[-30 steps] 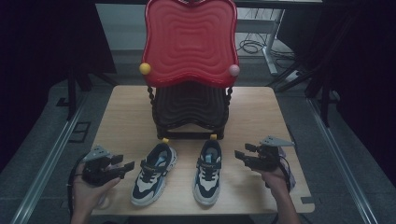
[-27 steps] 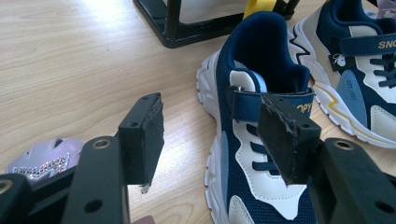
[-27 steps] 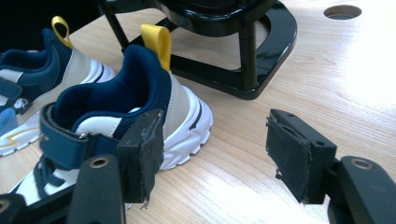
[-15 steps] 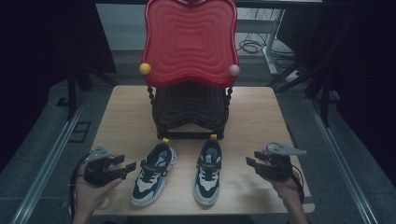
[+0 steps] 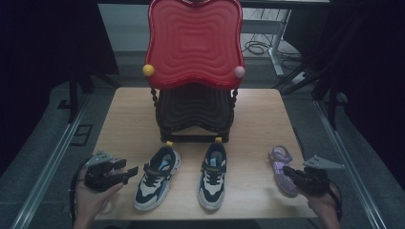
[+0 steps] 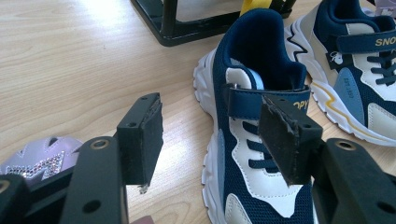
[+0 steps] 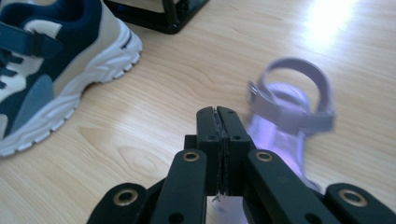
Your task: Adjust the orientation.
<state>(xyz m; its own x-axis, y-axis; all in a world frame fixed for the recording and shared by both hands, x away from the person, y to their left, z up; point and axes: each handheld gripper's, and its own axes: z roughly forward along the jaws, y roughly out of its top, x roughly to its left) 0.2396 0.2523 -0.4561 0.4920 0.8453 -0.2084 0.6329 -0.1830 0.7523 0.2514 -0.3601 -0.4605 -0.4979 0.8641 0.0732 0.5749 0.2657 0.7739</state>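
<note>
High view showed a lilac sandal [image 5: 282,168] lying at the near right of the table [image 5: 129,119], just beside the right gripper [image 5: 288,171], whose jaws had just been closing and met with nothing between them. The left gripper [image 5: 128,171] hung wide open and empty, level, aimed at the left sneaker [image 5: 156,177], probably readying a grasp.

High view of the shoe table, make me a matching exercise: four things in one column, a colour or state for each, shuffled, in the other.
Things:
1. left gripper
2. right gripper
3. sandal
4. chair back

Colour or state:
A. red, ridged
B. jaws pressed together, nothing between
C. lilac, near the table's right edge
D. jaws apart beside a navy sneaker

Pairs: 1-D, 2-B, 3-C, 4-A
</note>
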